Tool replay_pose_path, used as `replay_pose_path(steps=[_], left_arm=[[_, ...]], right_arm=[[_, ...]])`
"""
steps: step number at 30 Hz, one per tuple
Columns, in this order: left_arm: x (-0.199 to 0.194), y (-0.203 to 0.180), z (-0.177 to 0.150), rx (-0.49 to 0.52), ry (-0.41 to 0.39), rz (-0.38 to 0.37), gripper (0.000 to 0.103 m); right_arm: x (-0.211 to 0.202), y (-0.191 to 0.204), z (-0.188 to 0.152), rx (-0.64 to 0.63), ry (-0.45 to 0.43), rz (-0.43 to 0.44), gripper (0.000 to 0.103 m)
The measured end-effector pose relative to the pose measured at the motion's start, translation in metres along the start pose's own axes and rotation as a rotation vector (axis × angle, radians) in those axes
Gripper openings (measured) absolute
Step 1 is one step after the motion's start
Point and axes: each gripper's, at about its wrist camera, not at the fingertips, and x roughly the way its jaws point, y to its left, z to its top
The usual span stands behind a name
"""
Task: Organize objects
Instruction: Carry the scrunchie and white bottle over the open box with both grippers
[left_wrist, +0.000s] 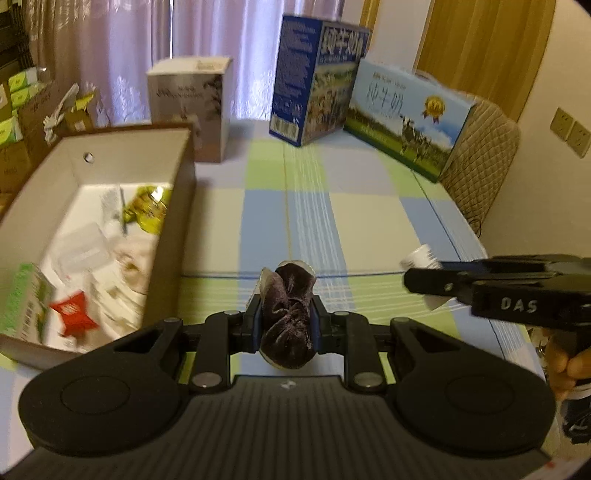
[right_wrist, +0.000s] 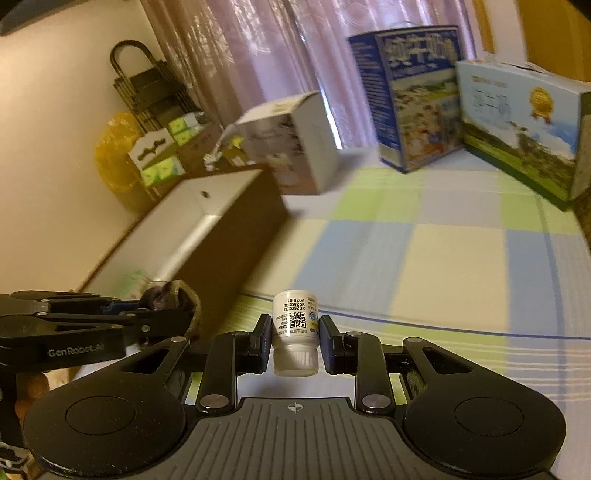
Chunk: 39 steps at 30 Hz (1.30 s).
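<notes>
Velvet pouch, crumpled and dark purple, sits clamped in the left claw, long axis running forward along the fingers. A white bottle is gripped in the right claw, cap toward the camera, base pointing ahead. Left of both claws lies an open box of oddments. Beyond, milk cartons stand on the checked surface before curtains.

Dark purple velvety cloth. White bottle, black print. Checked tablecloth: blue, green, cream, lilac. Brown box, white inside. Blue milk carton.
</notes>
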Motion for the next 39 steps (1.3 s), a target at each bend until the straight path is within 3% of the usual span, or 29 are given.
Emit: replay_pose_path(steps=[9,16,26,39], left_arm=[[-0.040,0.099,0.017,0.003,-0.023,0.035,0.021],[-0.038,0.180,0.034,-0.003,-0.018,0.094,0.021],[0.024,0.237,0.058,0.044,0.057,0.119,0.021],[0.108,0.264,0.098,0.121,0.133,0.105,0.023]], right_arm=[[0.064,0.101,0.019,-0.017,-0.028,0.092,0.024],[0.126,0.142,0.036,-0.034,0.004,0.059,0.024],[0.205,0.134,0.064,-0.082,0.059,-0.071,0.024],[0.254,0.122,0.091,-0.112,0.082,-0.140,0.024]])
